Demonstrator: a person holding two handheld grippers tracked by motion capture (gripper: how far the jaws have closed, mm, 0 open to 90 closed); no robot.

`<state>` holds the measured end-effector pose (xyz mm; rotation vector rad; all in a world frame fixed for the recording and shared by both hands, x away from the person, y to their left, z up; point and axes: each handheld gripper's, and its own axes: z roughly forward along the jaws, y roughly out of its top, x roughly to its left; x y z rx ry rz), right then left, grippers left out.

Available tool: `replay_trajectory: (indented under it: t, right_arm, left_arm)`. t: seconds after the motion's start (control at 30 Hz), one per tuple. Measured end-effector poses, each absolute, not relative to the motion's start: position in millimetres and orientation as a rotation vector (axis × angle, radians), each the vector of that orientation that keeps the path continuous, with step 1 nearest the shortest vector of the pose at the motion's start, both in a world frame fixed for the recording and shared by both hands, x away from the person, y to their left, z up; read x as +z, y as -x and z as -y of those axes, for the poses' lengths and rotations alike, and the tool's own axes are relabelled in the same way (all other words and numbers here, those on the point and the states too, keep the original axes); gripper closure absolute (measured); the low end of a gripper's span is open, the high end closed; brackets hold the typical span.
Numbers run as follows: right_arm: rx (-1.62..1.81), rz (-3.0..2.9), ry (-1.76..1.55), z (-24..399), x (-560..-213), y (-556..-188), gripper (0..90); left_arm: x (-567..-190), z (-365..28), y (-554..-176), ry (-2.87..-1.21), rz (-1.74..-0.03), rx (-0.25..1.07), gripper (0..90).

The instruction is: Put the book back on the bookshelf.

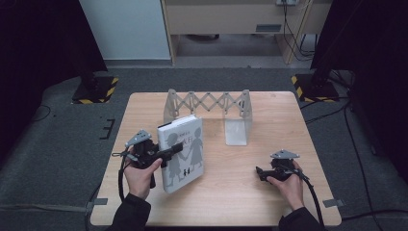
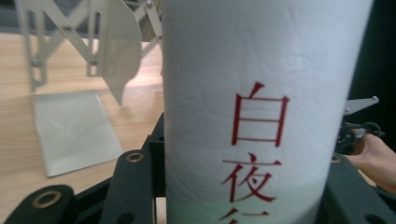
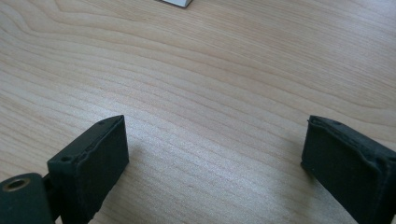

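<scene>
My left hand (image 1: pixel 141 177) holds the black two-jaw left gripper (image 1: pixel 169 152) with its grey three-cornered plate on top, over the left part of the light wooden table (image 1: pixel 231 192). Its 2 jaws are closed onto the white hardcover book with grey silhouette figures on the cover (image 1: pixel 184 151), 1 jaw on each face, gripping near the spine edge. In the left gripper view the book's white spine (image 2: pixel 261 107) with red characters sits squarely between the jaws and blocks most of what lies ahead. From the high view the book stands tilted, its top leaning back toward the rack; I can't tell if its bottom edge touches the table.

Behind the book, toward the far edge of the table, stands the silver metal expanding bookend rack with a scissor lattice (image 1: pixel 209 103). Its flat base plate (image 1: pixel 236 132) lies on the table just right of the book; the same plate shows at the left of the left gripper view (image 2: pixel 74 130), apart from the book.

Well to the right, my right hand (image 1: pixel 288 185) holds the black right gripper (image 1: pixel 260 173), resting low near the table's right front. Its jaws stand wide apart in the right gripper view (image 3: pixel 212 154), bare wood grain between them, holding nothing.
</scene>
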<state>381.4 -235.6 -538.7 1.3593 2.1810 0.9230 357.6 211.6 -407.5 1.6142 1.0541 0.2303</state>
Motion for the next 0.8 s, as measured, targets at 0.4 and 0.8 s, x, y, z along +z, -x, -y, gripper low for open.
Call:
replay_trajectory:
  t: [0.4,0.8]
  right_arm:
    - [0.919,-2.185,-1.363,235,-539,-382,5.4]
    - [0.921,-2.188,-1.367,234,-539,-382,5.1]
  left_arm:
    - [-386,-221,-373,-1.612,-1.090,0.381,52.4]
    - [-379,-218,-408,-1.605,-1.124,0.470,52.5]
